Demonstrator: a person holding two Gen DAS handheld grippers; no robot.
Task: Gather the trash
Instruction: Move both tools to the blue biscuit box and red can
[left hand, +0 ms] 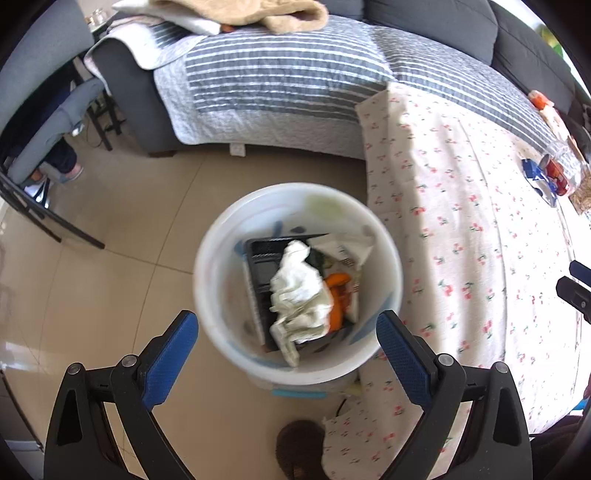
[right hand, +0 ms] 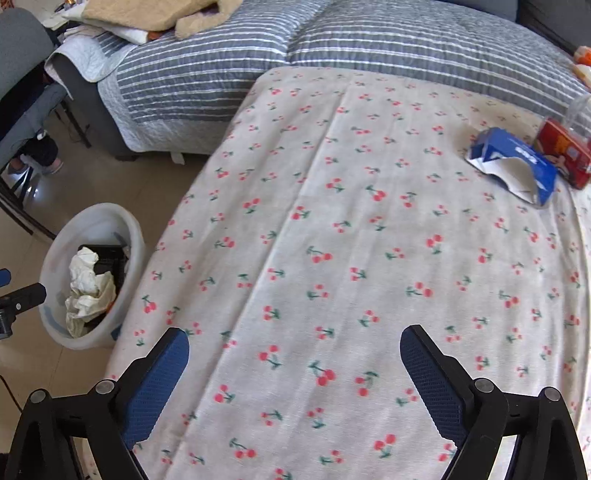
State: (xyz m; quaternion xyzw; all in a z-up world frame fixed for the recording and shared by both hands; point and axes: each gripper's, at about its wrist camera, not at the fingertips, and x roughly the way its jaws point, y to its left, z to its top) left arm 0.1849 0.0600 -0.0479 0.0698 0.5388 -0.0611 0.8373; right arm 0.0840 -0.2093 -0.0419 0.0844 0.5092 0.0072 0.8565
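A white round bin (left hand: pixel 214 295) stands on the floor beside the table, holding crumpled white paper (left hand: pixel 299 291), a black tray and orange scraps. My left gripper (left hand: pixel 288 325) hangs open above the bin, nothing between its blue pads. In the right wrist view the same bin (right hand: pixel 51 258) is at the lower left. My right gripper (right hand: pixel 295 343) is open over the cherry-print tablecloth (right hand: pixel 332 240), empty. A torn blue carton (right hand: pixel 513 166) and a red packet (right hand: pixel 565 151) lie at the table's far right, well beyond the fingers. The carton (left hand: pixel 539 181) also shows in the left wrist view.
A sofa with a grey striped quilt (right hand: pixel 258 55) runs along the back, a beige blanket (left hand: pixel 258 14) on top. A chair (left hand: pixel 40 122) with a seated person's feet (left hand: pixel 70 173) is at the left. Tan floor tiles (left hand: pixel 92 295) surround the bin.
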